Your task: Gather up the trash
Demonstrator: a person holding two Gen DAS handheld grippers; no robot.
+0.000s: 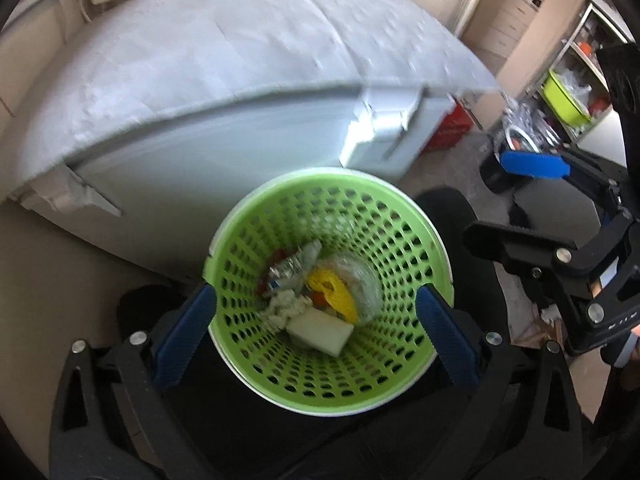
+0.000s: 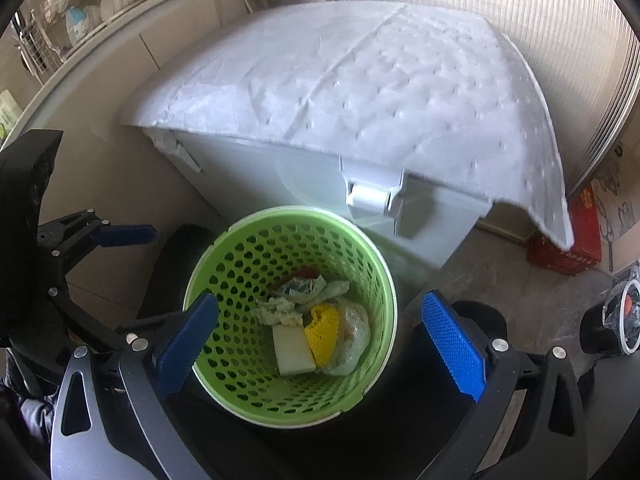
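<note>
A green perforated waste basket stands on the floor and holds trash: a white block, a yellow mesh piece, crumpled tissue, clear plastic and a foil wrapper. My left gripper hovers above the basket, open and empty. My right gripper is also open and empty above the same basket, with the white block and the yellow mesh below it. The right gripper shows at the right of the left wrist view. The left gripper shows at the left of the right wrist view.
A white chest appliance covered by a white quilted cloth stands just behind the basket. A red crate sits on the floor to its right. Shelves with a green tub are far right. A dish rack is at upper left.
</note>
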